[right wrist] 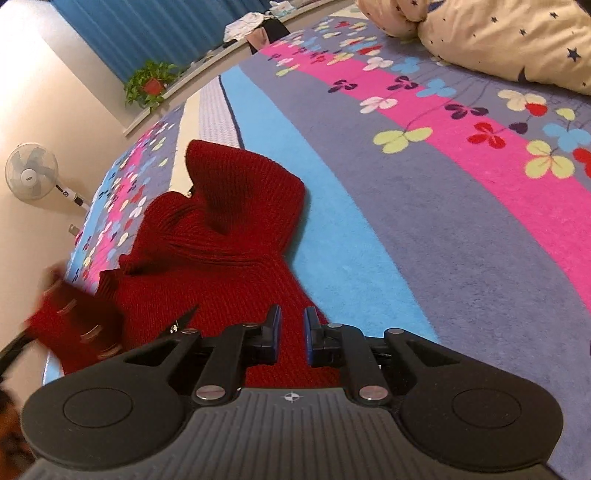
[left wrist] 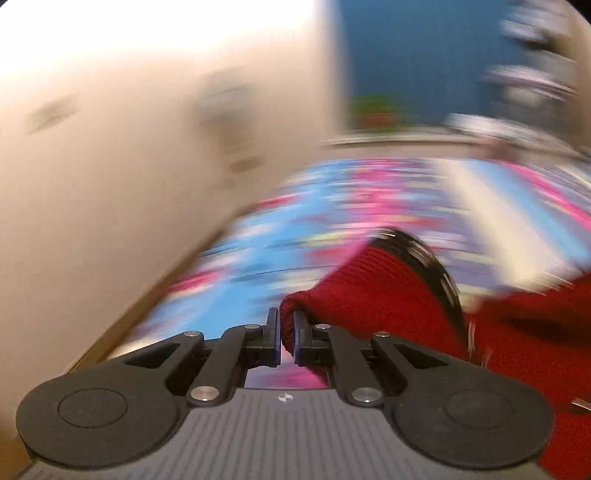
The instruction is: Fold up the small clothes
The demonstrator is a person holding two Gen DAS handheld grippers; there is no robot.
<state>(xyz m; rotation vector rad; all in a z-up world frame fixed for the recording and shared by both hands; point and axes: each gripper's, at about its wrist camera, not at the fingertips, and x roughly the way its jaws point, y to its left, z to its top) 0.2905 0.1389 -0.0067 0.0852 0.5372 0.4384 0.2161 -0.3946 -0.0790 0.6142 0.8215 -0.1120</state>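
Both jaws on red sweater [right wrist: 229,236], L gripper [left wrist: 285,325] pinching fold, R gripper [right wrist: 291,328] w/ hem.

No readable text, label, brand or number found anywhere. Fan [right wrist: 31,171] hub mark too small to read. Left view blurred throughout.

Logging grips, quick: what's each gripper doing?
Left gripper: shut on the red sweater.
Right gripper: nearly shut over the sweater; grip cannot be told.

Cream wall [right wrist: 55,96], blue curtain [right wrist: 147,26], flowered bedspread [right wrist: 461,221]
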